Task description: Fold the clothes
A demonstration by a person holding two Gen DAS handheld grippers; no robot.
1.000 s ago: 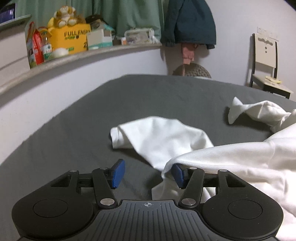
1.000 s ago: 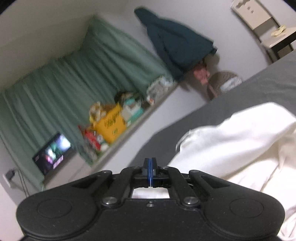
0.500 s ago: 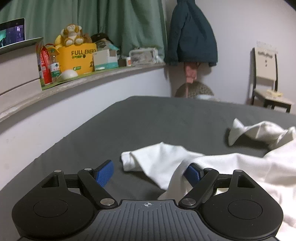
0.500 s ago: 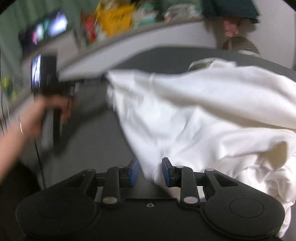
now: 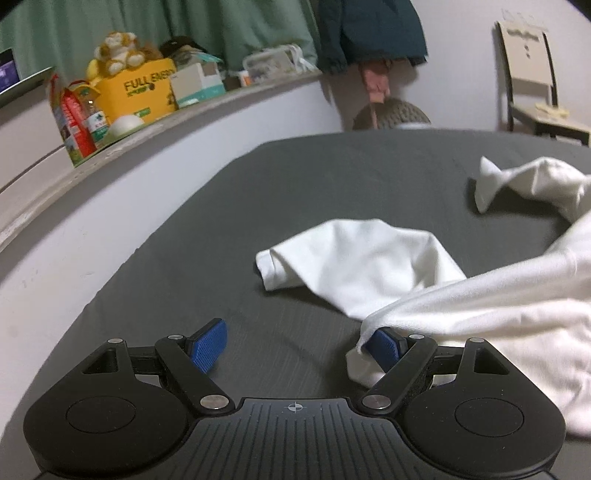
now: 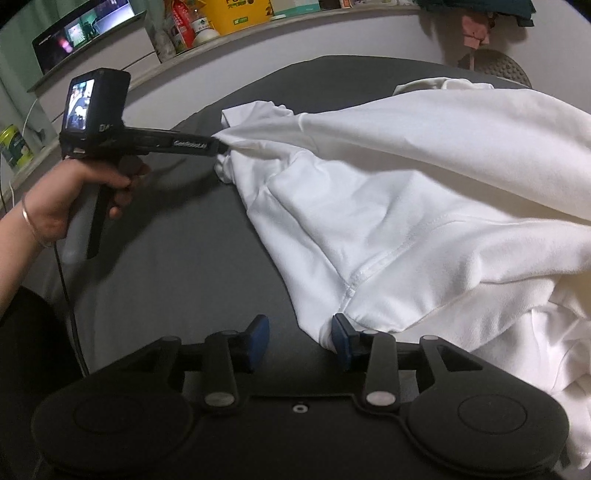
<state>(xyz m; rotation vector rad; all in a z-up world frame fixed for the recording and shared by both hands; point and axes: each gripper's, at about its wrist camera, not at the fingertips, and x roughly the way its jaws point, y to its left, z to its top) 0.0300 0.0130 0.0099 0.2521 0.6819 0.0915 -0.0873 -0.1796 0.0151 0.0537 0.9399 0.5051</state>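
A white sweatshirt [image 6: 424,192] lies rumpled on the grey bed [image 6: 177,280]. One sleeve [image 5: 354,258] sprawls ahead of my left gripper [image 5: 295,347] and another sleeve [image 5: 532,181] lies far right. My left gripper stands open wide; a fold of the cloth hangs over its right finger [image 5: 384,347], not pinched. In the right wrist view a hand [image 6: 92,184] holds that left gripper [image 6: 218,146], its tip in the cloth. My right gripper [image 6: 299,342] has its jaws opening, with the sweatshirt's hem resting against the right pad [image 6: 341,341] only.
A curved shelf [image 5: 147,96] with boxes, a bottle and a plush toy runs along the bed's left side. A dark jacket [image 5: 369,29] hangs on the far wall, a chair [image 5: 528,74] stands at the back right. A lit screen [image 6: 81,29] sits on the shelf.
My right gripper swung down from facing the wall to the garment and went from shut to open. My left jaws spread wider, leaving the cloth draped on one finger.
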